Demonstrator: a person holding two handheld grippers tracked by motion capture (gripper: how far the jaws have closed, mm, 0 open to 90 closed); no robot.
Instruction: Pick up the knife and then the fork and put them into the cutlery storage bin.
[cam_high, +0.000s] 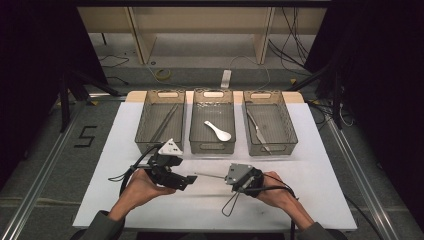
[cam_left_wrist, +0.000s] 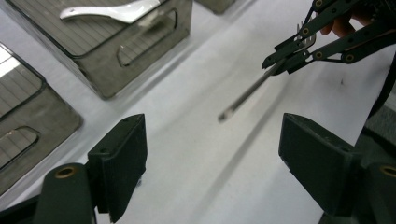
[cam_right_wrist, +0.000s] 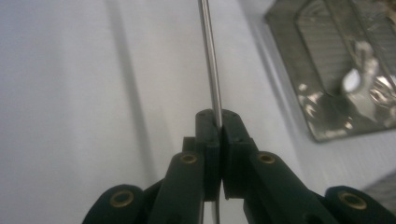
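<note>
A thin metal chopstick (cam_high: 207, 175) hangs level over the white table top, and my right gripper (cam_high: 227, 176) is shut on one end of it. In the right gripper view the pads (cam_right_wrist: 218, 126) pinch the chopstick (cam_right_wrist: 210, 60), which runs straight ahead. My left gripper (cam_high: 191, 179) is at the left, its jaws pointing toward the chopstick's free tip. In the left gripper view its jaws (cam_left_wrist: 212, 158) stand wide open with nothing between them. The chopstick (cam_left_wrist: 247, 93) floats ahead of them, held by the right gripper (cam_left_wrist: 280, 58).
Three grey mesh bins stand side by side at the back of the table. The left bin (cam_high: 145, 140) holds chopsticks (cam_high: 165, 122), the middle bin (cam_high: 212, 148) a white spoon (cam_high: 218, 131), the right bin (cam_high: 274, 148) a knife (cam_high: 257, 131). Cables trail from both grippers.
</note>
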